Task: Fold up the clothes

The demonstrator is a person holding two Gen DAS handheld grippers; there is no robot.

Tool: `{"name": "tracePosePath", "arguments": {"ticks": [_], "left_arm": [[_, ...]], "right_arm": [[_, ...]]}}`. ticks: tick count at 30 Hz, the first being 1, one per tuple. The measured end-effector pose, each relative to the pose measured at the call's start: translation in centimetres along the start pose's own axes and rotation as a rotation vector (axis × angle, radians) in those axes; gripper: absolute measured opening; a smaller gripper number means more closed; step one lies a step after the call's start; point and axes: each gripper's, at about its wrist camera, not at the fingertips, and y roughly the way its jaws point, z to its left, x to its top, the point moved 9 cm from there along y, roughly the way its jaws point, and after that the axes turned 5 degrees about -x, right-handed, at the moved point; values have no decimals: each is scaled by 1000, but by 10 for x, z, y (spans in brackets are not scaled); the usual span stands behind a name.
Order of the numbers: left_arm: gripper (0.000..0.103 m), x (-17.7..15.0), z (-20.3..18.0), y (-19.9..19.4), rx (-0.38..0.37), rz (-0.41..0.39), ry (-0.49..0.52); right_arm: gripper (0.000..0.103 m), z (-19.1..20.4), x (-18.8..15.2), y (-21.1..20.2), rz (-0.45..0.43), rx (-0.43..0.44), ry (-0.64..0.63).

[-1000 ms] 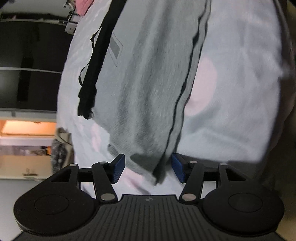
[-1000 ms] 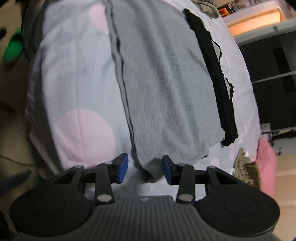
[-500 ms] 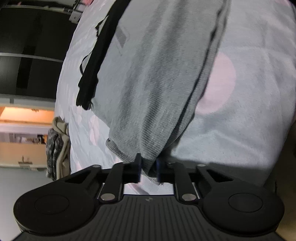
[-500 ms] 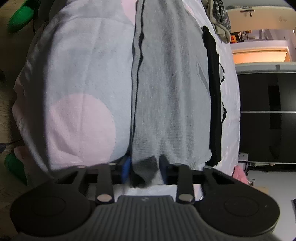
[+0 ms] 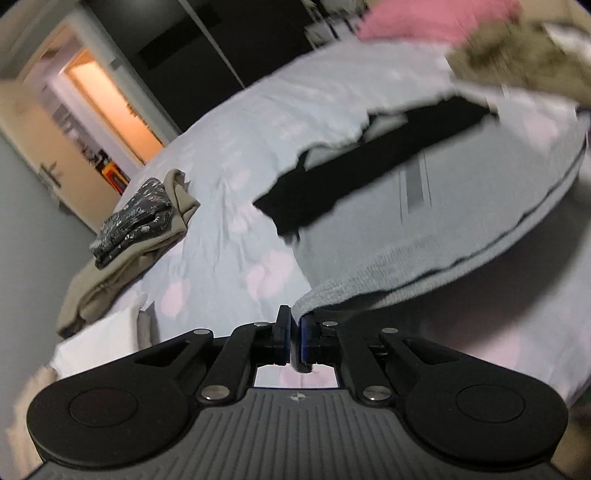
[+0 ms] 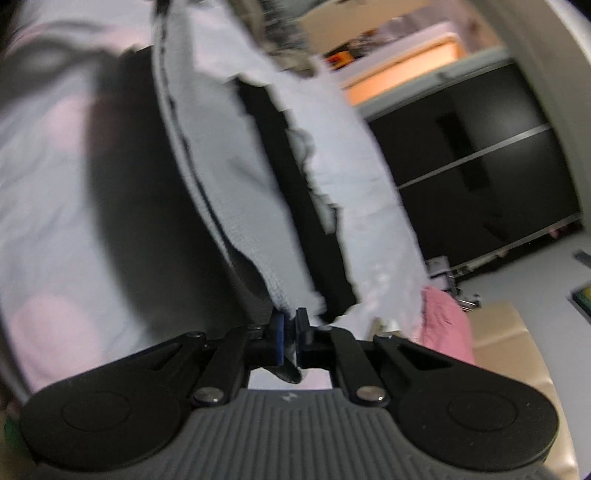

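A grey knit garment with a black waistband and a thin dark side stripe is lifted off the bed, with a shadow under it. My left gripper is shut on one hem corner of it. My right gripper is shut on the other hem corner, and the grey garment stretches away from it with the black waistband on its far side. The right wrist view is blurred.
The bed has a pale blue cover with pink spots. A folded stack of beige and dark flowered clothes lies at its far left. A pink item and a brown heap lie at the far end. Dark wardrobe doors stand beyond.
Both grippers closed on the garment's hem corners, then lifted them up off the bed; the garment's near end now hangs above the cover. Both views swung upward toward the room.
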Motion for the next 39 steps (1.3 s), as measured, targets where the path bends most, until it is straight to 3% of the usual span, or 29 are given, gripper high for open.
{"name": "tracePosePath", "arguments": {"ticks": [9,19,28,39], "left_arm": [[3,58,46,-2,-108,-58,-128],[3,113,75,49,-158,-22,-108],[3,149,97,130,-184,44,-109],[3,157,97,238,-220,162,-130]], "right_arm": [[6,-71,24,18,-26,-54,171],[6,-118,43,70,-17,-30,186],[6,-140,57,169,37,39,224],[6,-116,52,304,146,175,274]]}}
